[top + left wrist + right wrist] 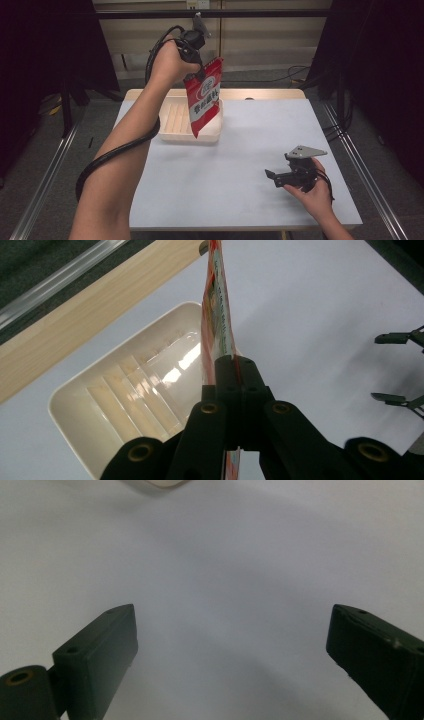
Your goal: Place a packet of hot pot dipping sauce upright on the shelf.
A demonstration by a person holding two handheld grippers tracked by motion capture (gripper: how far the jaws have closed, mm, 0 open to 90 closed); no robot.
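Observation:
A red and white snack packet (204, 95) hangs upright over a cream tray (170, 120) at the back of the table. My left gripper (199, 75) is shut on the packet's top edge and points down. In the left gripper view the packet (216, 325) runs edge-on away from the closed jaws, with the ribbed tray (125, 395) below it. My right gripper (272, 176) rests low at the table's front right, open, with nothing between its jaws. The right gripper view has the two black jaws wide apart over bare table around my right gripper (232, 640).
The pale tabletop (240, 150) has a wooden strip (260, 93) along its far edge. Metal rails run along both sides on the floor. A black cable (115, 152) loops under the left forearm. The tray's corner (157, 484) sits at the top of the right gripper view.

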